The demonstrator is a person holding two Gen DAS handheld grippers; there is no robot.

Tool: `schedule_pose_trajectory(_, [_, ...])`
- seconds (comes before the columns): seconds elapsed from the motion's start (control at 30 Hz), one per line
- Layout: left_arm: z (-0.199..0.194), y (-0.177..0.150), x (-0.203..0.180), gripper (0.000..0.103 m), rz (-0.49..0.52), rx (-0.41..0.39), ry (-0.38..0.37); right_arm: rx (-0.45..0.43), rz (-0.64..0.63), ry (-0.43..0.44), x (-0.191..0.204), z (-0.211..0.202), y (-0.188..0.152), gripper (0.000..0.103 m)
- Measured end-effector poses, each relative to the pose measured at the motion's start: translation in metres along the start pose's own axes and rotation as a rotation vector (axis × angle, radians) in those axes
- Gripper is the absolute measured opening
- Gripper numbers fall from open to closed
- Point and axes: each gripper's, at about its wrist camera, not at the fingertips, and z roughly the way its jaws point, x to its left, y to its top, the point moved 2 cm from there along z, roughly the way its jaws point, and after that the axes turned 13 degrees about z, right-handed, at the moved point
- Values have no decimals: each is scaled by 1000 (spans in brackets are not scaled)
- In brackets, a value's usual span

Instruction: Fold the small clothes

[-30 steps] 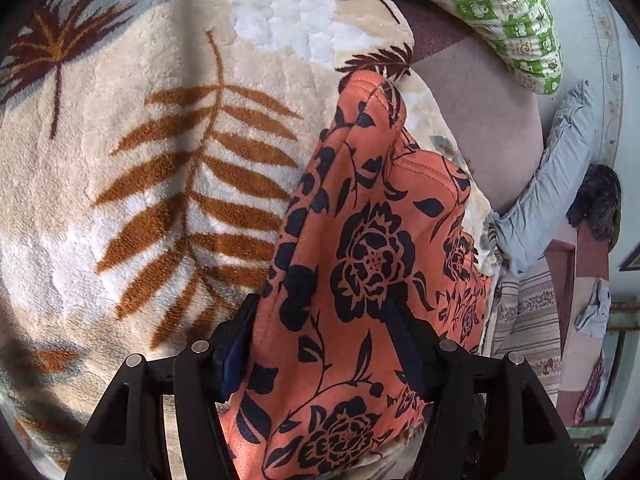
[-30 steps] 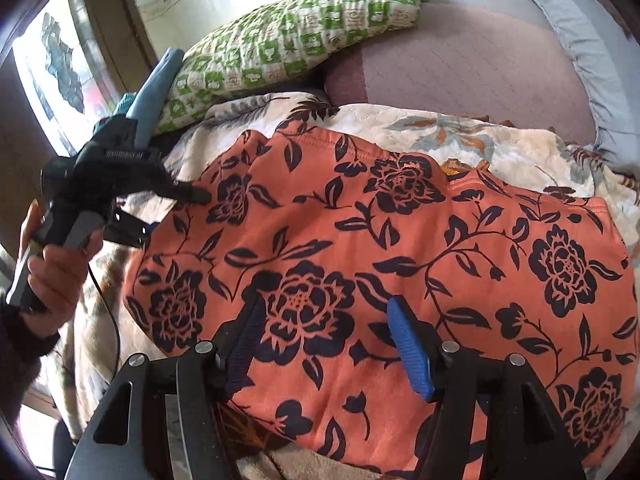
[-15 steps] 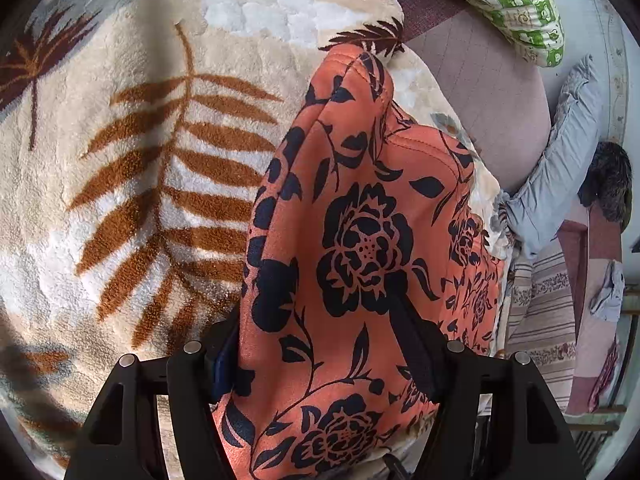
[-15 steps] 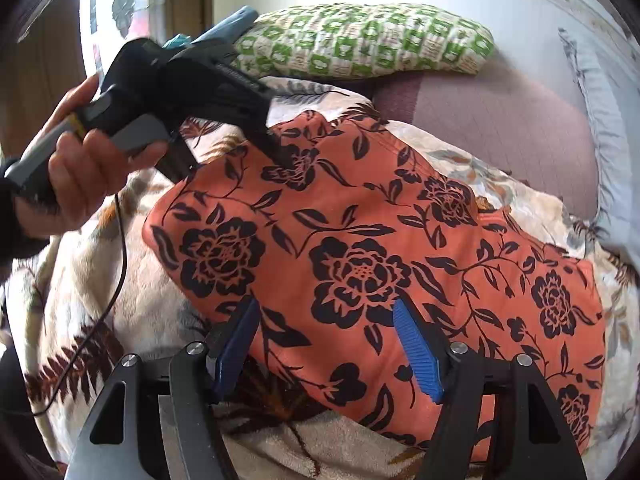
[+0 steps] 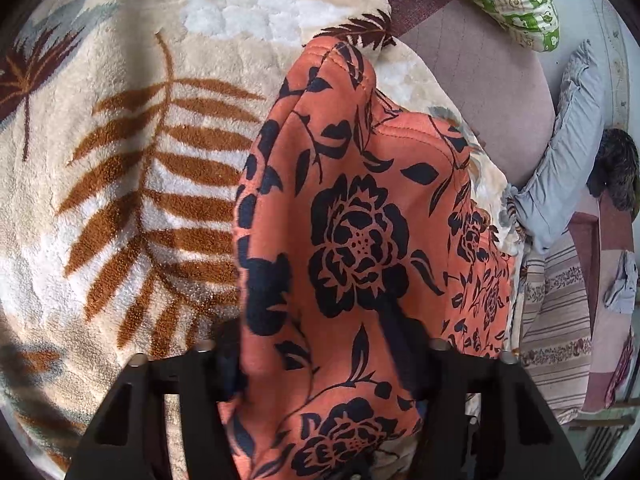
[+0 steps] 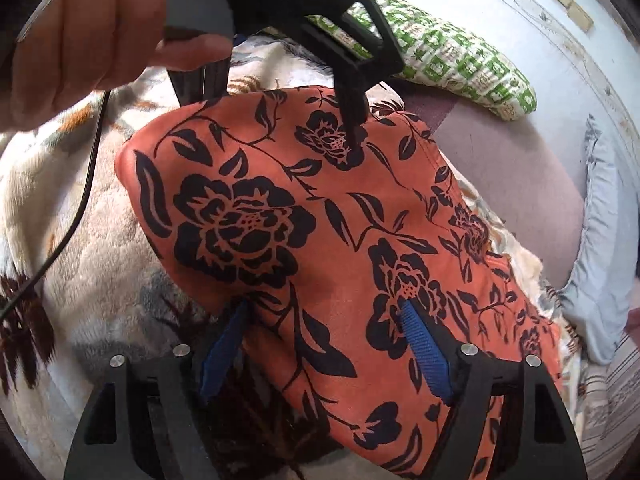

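Both grippers, left gripper [image 5: 320,360] and right gripper [image 6: 324,344], are closing around the orange floral garment [image 6: 320,240], needing matching edge bites.

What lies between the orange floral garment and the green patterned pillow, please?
In the right wrist view, a strip of bare mauve mattress separates the orange floral garment from the green patterned pillow; nothing else rests there.

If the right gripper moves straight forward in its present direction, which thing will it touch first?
Most likely the orange floral garment: the cloth already lies between the fingers of the right gripper, whose jaws are closing. The leaf-print blanket lies beneath it.
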Motion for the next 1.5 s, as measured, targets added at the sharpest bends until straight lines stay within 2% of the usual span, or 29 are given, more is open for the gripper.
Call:
schedule_pose_trajectory(0.03, [0, -3, -2, 24, -1, 11, -5, 9, 37, 48, -5, 0, 1, 39])
schedule_pose_trajectory(0.13, [-14, -9, -13, 19, -3, -35, -26, -29, 69, 74, -9, -12, 1, 11])
schedule_pose_trajectory(0.27, [-35, -18, -46, 18, 35, -79, -78, -87, 154, 104, -25, -34, 0, 6])
schedule_pose_trajectory(0.4, [-43, -25, -94, 18, 92, -93, -98, -109, 309, 172, -55, -49, -2, 4])
schedule_pose_trajectory(0.5, [-38, -29, -142, 18, 160, -89, -94, -128, 443, 225, -85, -63, -12, 4])
schedule_pose_trajectory(0.6, [-18, -29, -195, 18, 222, -58, -107, -134, 588, 271, -121, -74, -29, 1])
schedule_pose_trajectory(0.7, [14, -35, -244, 18, 293, -9, -101, -122, 750, 321, -161, -79, -56, 1])
schedule_pose_trajectory(0.8, [64, -44, -285, 18, 343, 75, -96, -93, 878, 347, -194, -76, -87, 1])
schedule_pose_trajectory(0.87, [101, -52, -304, 12, 364, 142, -87, -68, 946, 352, -212, -71, -108, 1])
schedule_pose_trajectory(1.0, [160, -65, -313, 12, 334, 247, -11, -6, 1078, 365, -241, -57, -152, 5])
schedule_pose_trajectory(1.07, [169, -69, -314, 12, 325, 267, -6, 8, 1132, 380, -253, -54, -170, 4])
schedule_pose_trajectory(1.17, [140, -66, -319, 12, 351, 212, -48, -9, 1153, 406, -263, -58, -182, 2])
schedule_pose_trajectory(1.23, [102, -65, -315, 16, 368, 145, -79, -34, 1151, 420, -269, -66, -182, 8])
schedule_pose_trajectory(1.27, [81, -66, -312, 24, 371, 108, -84, -50, 1156, 425, -273, -70, -181, 8])
schedule_pose_trajectory(1.3, [61, -70, -305, 38, 369, 68, -72, -63, 1163, 434, -279, -72, -179, 13])
schedule_pose_trajectory(1.33, [42, -75, -296, 55, 357, 29, -59, -76, 1171, 447, -285, -73, -176, 22])
schedule_pose_trajectory(1.4, [11, -91, -273, 67, 329, -29, -61, -107, 1189, 454, -302, -73, -164, 36])
schedule_pose_trajectory(1.5, [-5, -123, -236, 69, 244, -43, -124, -98, 1192, 501, -322, -59, -133, 50])
